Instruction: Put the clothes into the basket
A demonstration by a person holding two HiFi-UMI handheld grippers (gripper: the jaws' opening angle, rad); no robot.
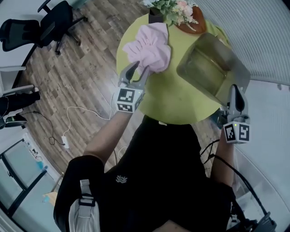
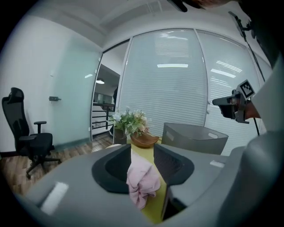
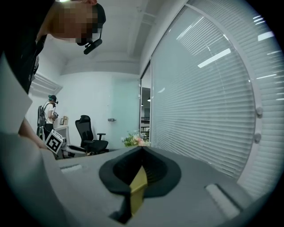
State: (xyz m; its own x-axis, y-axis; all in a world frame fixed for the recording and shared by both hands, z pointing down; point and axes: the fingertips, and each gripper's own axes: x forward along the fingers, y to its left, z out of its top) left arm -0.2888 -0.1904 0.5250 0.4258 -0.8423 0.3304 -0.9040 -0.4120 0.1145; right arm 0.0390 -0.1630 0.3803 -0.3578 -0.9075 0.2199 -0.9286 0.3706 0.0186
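- Near the top middle of the head view, the pink cloth point(image 1: 149, 47) lay in a loose bunch on the round yellow-green table point(image 1: 181, 99).
- It was not in the basket point(image 1: 238, 72) yet. The basket stood on the table at the upper right, apart from the cloth.
- The left gripper point(image 1: 140, 69) sat at the near edge of the cloth. Its jaws were partly open, with a gap between them.
- The left gripper view showed the cloth lying between those jaws. It seemed to lean on one jaw, and there was space beside the other. So the jaws were not squeezing it, and nothing was held.
- The right gripper point(image 1: 236, 89) was at the right side of the head view, close to the near corner of the basket. Its jaws were closed tip to tip, with nothing in them.
- Flowers point(image 1: 174, 9) and a brown bowl point(image 1: 192, 25) stood at the top of the view, just behind the cloth.
- What could go wrong, I think:
  - The jaws might pinch only a thin fold. Then the soft cloth could slip out on the way over.
  - A hanging end could catch on the basket's rim and leave the cloth half outside.
  - A push too far forward could bump the flowers or the bowl.
  - The basket seemed to sit near the table's edge. A knock from either gripper could shove it off.
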